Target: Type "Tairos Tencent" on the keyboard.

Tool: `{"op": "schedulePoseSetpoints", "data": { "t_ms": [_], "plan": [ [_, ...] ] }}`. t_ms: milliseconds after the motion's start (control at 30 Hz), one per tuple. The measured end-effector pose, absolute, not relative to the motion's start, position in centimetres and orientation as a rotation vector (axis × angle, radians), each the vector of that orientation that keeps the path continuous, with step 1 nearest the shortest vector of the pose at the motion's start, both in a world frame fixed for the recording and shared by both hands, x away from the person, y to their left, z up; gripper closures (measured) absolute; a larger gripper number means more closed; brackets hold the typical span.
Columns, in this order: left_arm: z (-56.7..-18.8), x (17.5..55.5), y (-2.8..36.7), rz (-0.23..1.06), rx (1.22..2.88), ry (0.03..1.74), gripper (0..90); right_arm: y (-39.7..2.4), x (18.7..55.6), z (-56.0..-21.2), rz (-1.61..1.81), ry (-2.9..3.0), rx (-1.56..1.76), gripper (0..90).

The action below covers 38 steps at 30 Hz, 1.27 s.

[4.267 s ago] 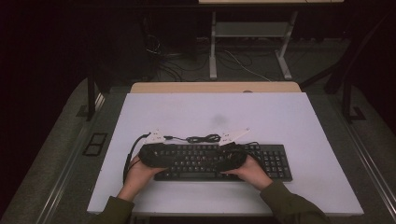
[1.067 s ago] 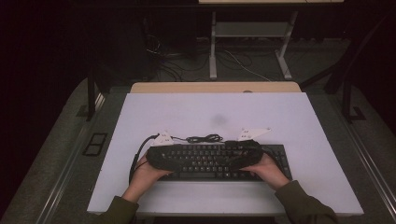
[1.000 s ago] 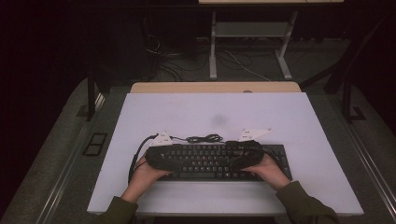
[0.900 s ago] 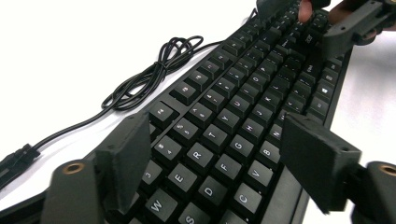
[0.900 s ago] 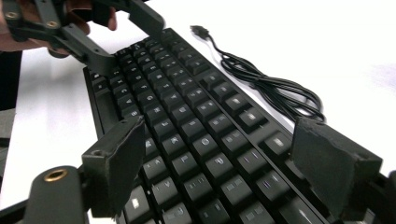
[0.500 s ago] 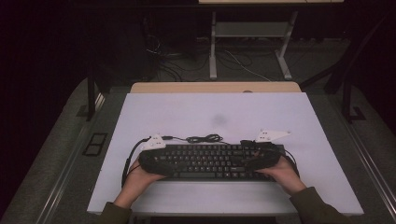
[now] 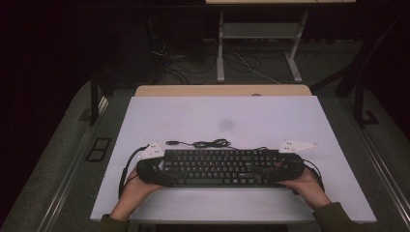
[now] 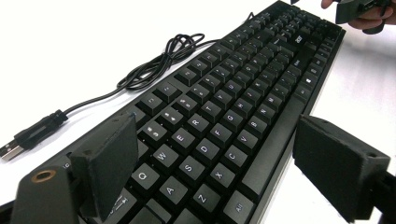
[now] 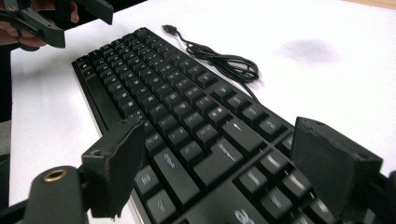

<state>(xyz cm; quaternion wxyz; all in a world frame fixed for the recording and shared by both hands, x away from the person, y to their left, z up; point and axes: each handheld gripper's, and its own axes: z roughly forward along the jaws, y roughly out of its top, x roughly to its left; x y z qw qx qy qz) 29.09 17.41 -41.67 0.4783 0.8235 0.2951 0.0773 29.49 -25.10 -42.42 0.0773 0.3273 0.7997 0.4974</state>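
1. My left gripper: jaws spread wide, having just been opening; the left end of the keyboard lies between the pads, which stand clear of its edges. Released, nothing grasped. In the high view it sits at the keyboard's 9 o'clock end, my left hand behind it at 7 o'clock.
2. My right gripper: jaws likewise wide apart, straddling the right end of the keyboard over the number-pad keys; pads not pressing on it. Released. In the high view it sits at the keyboard's 3 o'clock end, my right hand behind it at 5 o'clock.
3. Keyboard: black, full-size, lying flat, long side across the table, in the near half of the white top, keys up.
4. Keyboard cable: black, loosely coiled on the table just beyond the keyboard's far edge at 12 o'clock; its plug lies free on the white surface toward 11 o'clock.
5. Grey smudge: on the table top, farther out at 12 o'clock from the cable.
6. Wooden desk edge: along the table's far side, 12 o'clock.
7. Floor cables: beyond the table, around a metal stand's legs.
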Motion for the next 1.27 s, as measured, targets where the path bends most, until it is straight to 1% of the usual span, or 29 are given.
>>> {"op": "schedulePoseSetpoints", "data": {
  "t_ms": [333, 500, 700, 800, 967, 1267],
  "plan": [
    [-41.9, 28.7, 17.9, 0.180, 2.022, 0.710, 13.3, -28.2, 27.9, -42.9, 1.458, 2.354, 1.020, 17.7],
    [-41.9, 28.6, 18.0, 0.180, 2.015, 0.712, 10.4, -29.2, 27.4, -43.2, 1.453, 2.337, 1.049, 17.7],
    [-41.9, 28.6, 18.2, 0.193, 2.008, 0.728, 6.0, -29.9, 27.1, -43.3, 1.448, 2.331, 1.045, 17.6],
    [-42.0, 28.5, 18.3, 0.210, 2.010, 0.731, 5.3, -30.2, 27.0, -43.5, 1.437, 2.329, 1.047, 17.7],
    [-42.1, 28.5, 18.1, 0.221, 2.026, 0.740, 0.0, -30.4, 26.9, -43.6, 1.439, 2.324, 1.058, 17.7],
    [-42.2, 28.5, 18.3, 0.221, 2.034, 0.763, 0.0, -30.4, 27.0, -43.5, 1.433, 2.332, 1.048, 17.6]
  ]
}}
